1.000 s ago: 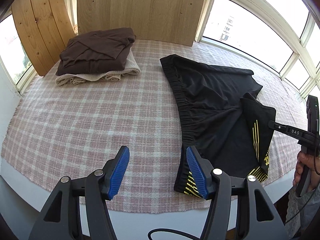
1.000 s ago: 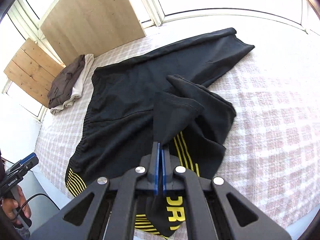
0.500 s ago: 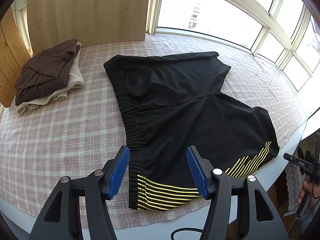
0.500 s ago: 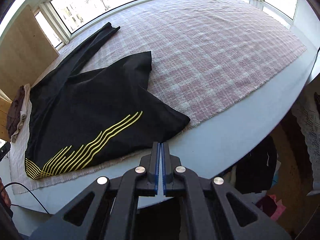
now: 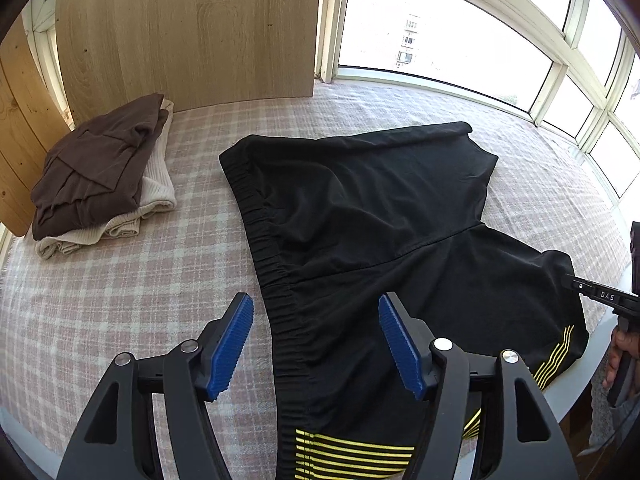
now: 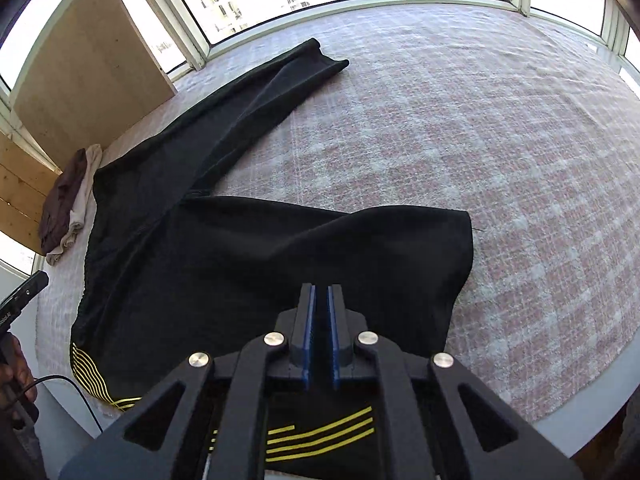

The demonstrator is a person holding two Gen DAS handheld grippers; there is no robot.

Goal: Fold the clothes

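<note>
1. The black shorts point(image 5: 372, 216) with yellow stripes lie spread flat on the pink checked cloth point(image 5: 120, 280) covering the table, waistband toward the folded pile, both legs laid out.
2. My left gripper point(image 5: 316, 340) hovers low over the waistband near the table's front edge, its blue pads point(image 5: 232, 344) set wide apart and holding nothing.
3. My right gripper point(image 6: 320, 316) points along the near leg from the hem side; its pads stand a narrow slit apart, and I cannot tell whether any cloth is between them.
4. In the left view, the right tool's side reads "DAS" point(image 5: 607, 297), with fingers wrapped around its handle below.
5. A second ago the right tool held a leg folded over the shorts; that leg now lies opened out.
6. A folded brown garment point(image 5: 96, 168) sits atop a cream knit point(image 5: 156, 192) beside wooden boards point(image 5: 188, 32) before the windows.
</note>
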